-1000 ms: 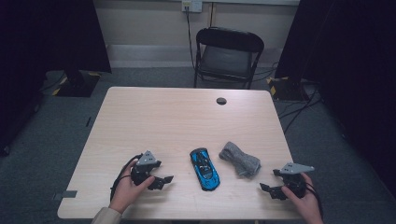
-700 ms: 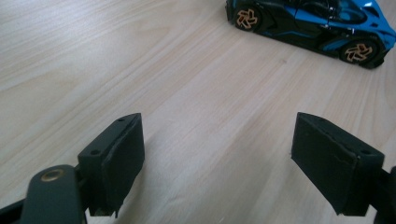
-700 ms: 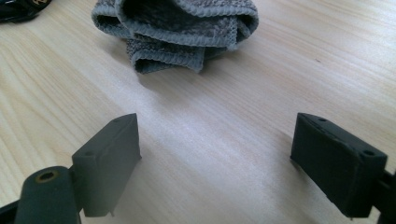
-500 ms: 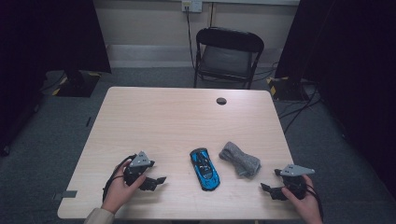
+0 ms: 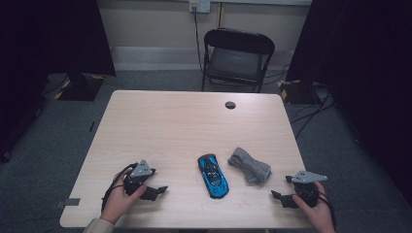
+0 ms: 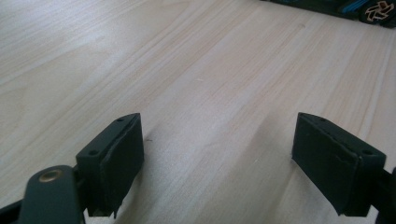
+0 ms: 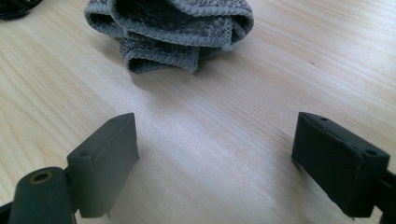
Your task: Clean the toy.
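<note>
Hand-held gripper on the person's left rested low near the counter's front left corner, jaws parted wide with bare wood between them and nothing gripped; its own camera caught only a sliver of the blue toy car at the frame's top edge; the right hand-held gripper sat near the front right corner, jaws likewise spread and empty, aimed at the grey cloth bunched just ahead of them; from above, the toy car lay near the front edge at about mid-width, nose angled toward the back left, wheels apparently down; the cloth lay crumpled just to its right, close beside it, though whether the two touched could not be told; a small dark disc sat alone toward the back edge, well apart from everything; a folding chair stood beyond the counter's far side; judged from this arrangement, the work had yet to begin in earnest: neither car nor cloth was held or touched; all of the handling appeared to remain, and the first step looked likely to be the right hand closing on the cloth while the left came in toward the car, though that is inference only.
</note>
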